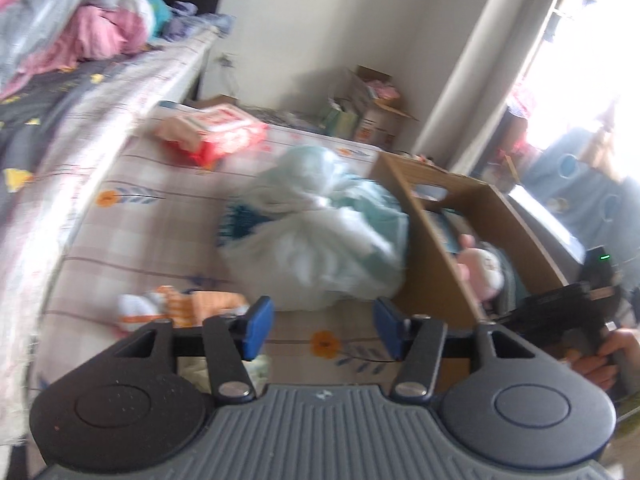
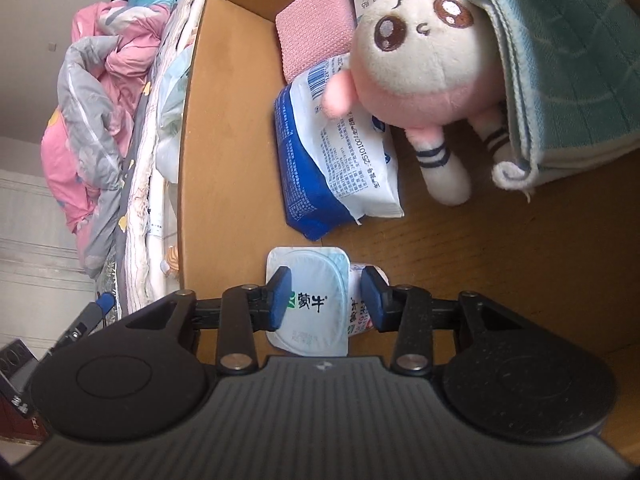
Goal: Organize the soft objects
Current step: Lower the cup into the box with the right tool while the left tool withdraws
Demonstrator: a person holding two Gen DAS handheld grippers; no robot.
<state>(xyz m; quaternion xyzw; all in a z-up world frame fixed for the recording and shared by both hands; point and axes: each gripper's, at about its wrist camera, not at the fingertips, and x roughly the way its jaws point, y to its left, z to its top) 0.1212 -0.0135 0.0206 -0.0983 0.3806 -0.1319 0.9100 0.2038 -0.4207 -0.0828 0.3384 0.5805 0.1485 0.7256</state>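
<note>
Inside the cardboard box [image 2: 224,128], one plush doll [image 2: 424,76] lies ahead of the right hand-held gripper [image 2: 326,300], half under a folded teal towel [image 2: 568,72] to its right; one blue-and-white wipes pack [image 2: 340,168] and one pink cloth [image 2: 316,28] lie beside it. A yogurt cup [image 2: 308,300] sits between this gripper's spread fingers, untouched on the right side. The left hand-held gripper [image 1: 320,328], tilted down over the bed [image 1: 160,208], is spread and empty, facing a white bag [image 1: 320,236]; an orange-checked toy [image 1: 176,304] lies to its left.
</note>
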